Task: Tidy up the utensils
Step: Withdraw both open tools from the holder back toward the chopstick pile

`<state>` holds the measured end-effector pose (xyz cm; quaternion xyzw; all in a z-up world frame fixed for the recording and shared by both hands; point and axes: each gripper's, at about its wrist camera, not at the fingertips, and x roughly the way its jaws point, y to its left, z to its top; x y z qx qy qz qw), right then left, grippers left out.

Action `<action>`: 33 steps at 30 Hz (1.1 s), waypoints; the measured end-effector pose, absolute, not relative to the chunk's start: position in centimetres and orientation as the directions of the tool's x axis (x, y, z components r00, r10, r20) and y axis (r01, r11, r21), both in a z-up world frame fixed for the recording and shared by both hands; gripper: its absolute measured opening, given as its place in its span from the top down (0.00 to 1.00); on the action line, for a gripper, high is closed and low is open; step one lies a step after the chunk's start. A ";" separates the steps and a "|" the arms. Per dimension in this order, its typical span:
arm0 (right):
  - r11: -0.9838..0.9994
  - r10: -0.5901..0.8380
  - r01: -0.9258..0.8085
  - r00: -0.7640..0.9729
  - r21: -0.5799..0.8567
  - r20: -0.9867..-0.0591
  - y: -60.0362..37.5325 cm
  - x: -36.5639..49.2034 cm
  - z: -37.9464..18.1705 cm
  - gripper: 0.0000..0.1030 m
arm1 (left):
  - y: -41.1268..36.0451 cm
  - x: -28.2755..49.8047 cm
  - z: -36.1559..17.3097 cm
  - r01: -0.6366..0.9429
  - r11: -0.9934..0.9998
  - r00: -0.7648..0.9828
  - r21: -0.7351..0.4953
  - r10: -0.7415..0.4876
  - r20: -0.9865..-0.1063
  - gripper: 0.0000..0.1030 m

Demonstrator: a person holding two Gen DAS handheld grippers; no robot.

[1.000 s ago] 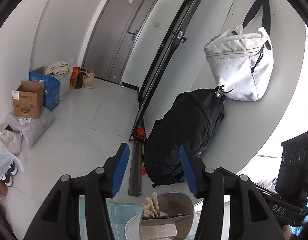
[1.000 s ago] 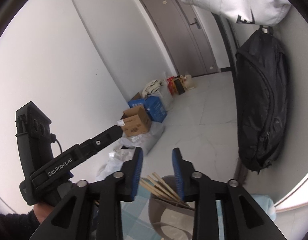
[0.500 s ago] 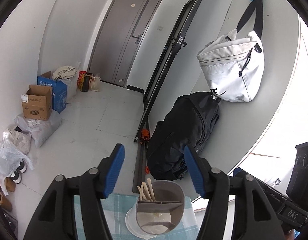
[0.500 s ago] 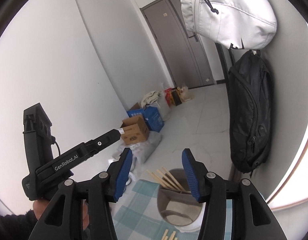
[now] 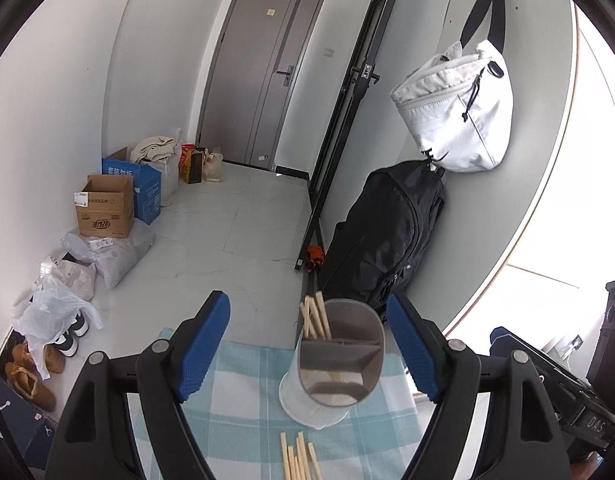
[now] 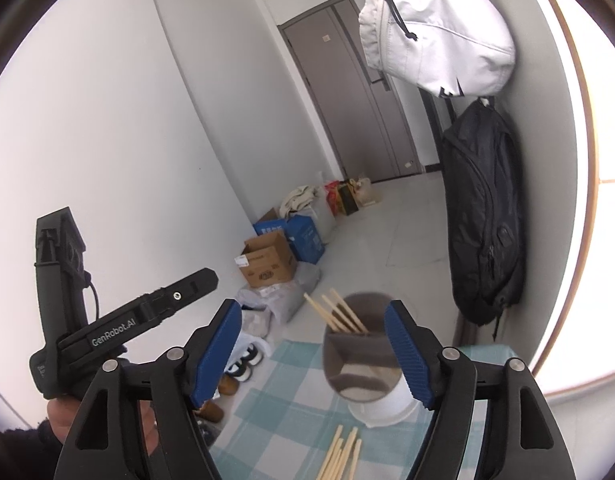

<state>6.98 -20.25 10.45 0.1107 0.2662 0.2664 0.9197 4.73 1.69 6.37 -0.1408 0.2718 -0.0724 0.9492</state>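
Here, a table covered w/ a teal-and-white checked cloth (image 5: 243, 396) is seen from both wrist cams. A grey utensil holder (image 5: 341, 354), divided into compartments, is seated in a white cup-like base and stands upright on the cloth. Several wooden chopsticks (image 5: 316, 319) are stood in its far-left compartment, tips projecting above the rim. A 2nd group of loose chopsticks (image 5: 297, 456) is laid flat on the cloth just in front of the holder, approx. parallel.

The left gripper (image 5: 307, 346) is held wide apart, nothing grasped; the holder is framed between its blue pads (image 5: 205, 346) w/o contact. The right gripper (image 6: 313, 354) is likewise spread wide and empty, holder (image 6: 361, 364) seen between its fingers, loose chopsticks (image 6: 341, 454) below. The left unit's body, gripped by a hand (image 6: 65, 420), is visible at left in the right cam.

Room: white walls, pale tiled floor (image 5: 235, 216), grey door (image 5: 263, 76) at far end. A white bag (image 5: 457, 116) is hung on the right wall above a black backpack (image 5: 381, 236). Cardboard boxes (image 5: 107, 206), plastic bags and shoes (image 5: 35, 376) are ranged along the left wall.
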 end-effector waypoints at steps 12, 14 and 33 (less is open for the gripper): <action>0.859 0.512 -0.380 0.665 0.344 -0.544 -20.0 3.5 4.8 0.20 | 2.3 2.4 1.2 0.005 0.953 0.788 -0.302 -0.189 -0.586 0.25; 0.863 0.505 -0.371 0.641 0.342 -0.579 -19.9 3.4 3.4 0.20 | 2.6 2.2 -0.1 -0.015 0.953 0.775 -0.302 -0.181 -0.606 0.25; 0.914 0.315 -0.362 0.341 0.185 -0.886 -14.0 8.7 -8.8 0.56 | 5.7 3.4 -6.7 -0.104 0.946 0.647 -0.306 -0.169 -0.743 0.25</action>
